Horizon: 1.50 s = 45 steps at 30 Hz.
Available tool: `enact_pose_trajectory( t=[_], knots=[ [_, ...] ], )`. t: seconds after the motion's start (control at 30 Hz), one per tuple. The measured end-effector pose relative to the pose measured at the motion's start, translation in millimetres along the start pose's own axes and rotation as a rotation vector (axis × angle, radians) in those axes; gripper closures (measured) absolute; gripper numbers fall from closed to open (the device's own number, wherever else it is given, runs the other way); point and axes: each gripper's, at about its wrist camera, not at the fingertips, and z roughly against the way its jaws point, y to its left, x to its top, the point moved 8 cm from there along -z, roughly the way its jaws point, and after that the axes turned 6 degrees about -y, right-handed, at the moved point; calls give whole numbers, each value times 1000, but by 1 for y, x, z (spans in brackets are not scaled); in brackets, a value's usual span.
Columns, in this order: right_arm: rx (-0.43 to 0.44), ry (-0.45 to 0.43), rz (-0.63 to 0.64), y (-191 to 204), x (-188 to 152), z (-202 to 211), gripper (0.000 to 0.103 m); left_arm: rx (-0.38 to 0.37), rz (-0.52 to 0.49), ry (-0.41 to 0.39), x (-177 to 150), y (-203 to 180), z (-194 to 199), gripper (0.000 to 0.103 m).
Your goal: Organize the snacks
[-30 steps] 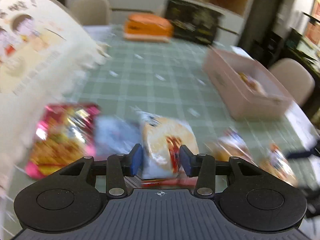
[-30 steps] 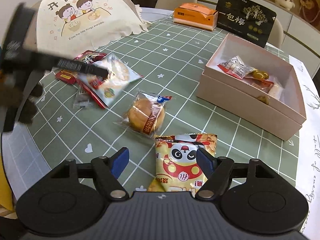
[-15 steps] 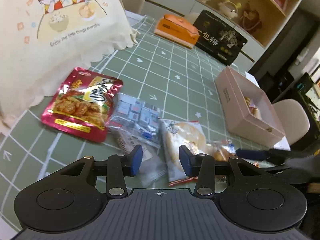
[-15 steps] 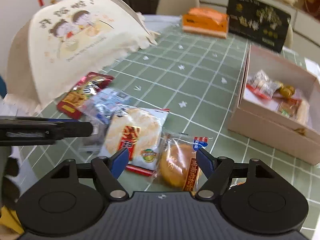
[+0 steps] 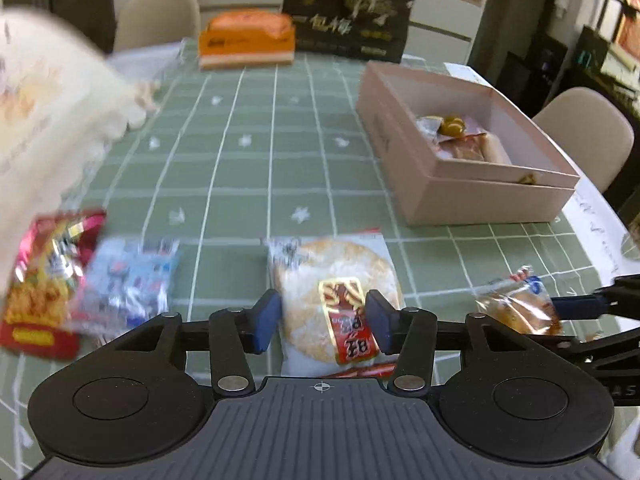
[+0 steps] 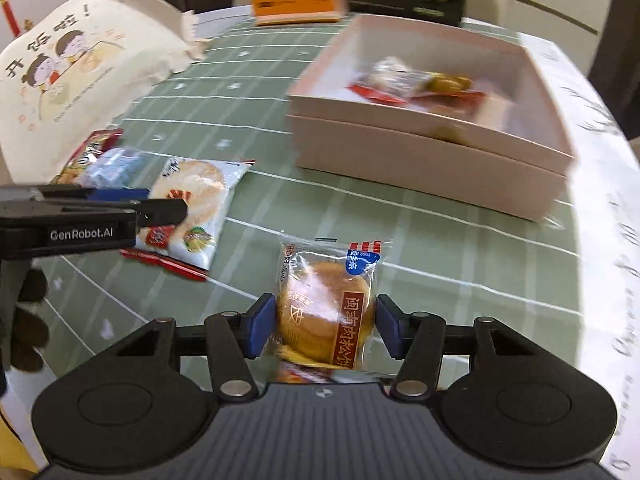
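A rice cracker packet (image 5: 336, 280) lies flat on the green checked tablecloth (image 5: 248, 168). My left gripper (image 5: 323, 322) straddles its near end, jaws opening, and the pads do not press on it. A wrapped round bun (image 6: 326, 312) sits between the pads of my right gripper (image 6: 326, 326). Its jaws are closing and both pads touch the wrapper's sides. The pink box (image 6: 420, 160) stands behind and to the right, open, with several snacks inside. In the right wrist view the left gripper (image 6: 160, 206) reaches in over the cracker packet (image 6: 196, 184).
A red snack bag (image 5: 40, 280) and a blue-silver packet (image 5: 128, 280) lie to the left. Behind them is a cream cloth food cover (image 6: 80, 72). An orange tissue box (image 5: 248, 40) and a black box (image 5: 348, 28) stand at the table's far edge. A chair (image 5: 588, 136) is at the right.
My left gripper swung right to sit over the cracker packet, and its jaws widened. My right gripper moved from the panda bag to the bun, and its jaws narrowed around it.
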Motion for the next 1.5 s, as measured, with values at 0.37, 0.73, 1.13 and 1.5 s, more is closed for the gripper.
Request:
enact_pose_trajectory(
  t=[0.37, 0.73, 1.13, 1.5],
  knots=[
    [-47, -109, 15, -33, -1, 43, 34, 63, -163, 66, 0, -50, -17, 28],
    [-14, -84, -42, -43, -14, 49, 28, 78, -55, 72, 3, -21, -23, 19],
    [-10, -20, -36, -19, -4, 15, 27, -6, -65, 144, -12, -22, -19, 22],
    [18, -49, 75, -6, 10, 38, 49, -129, 18, 58, 12, -40, 58, 22]
  ],
)
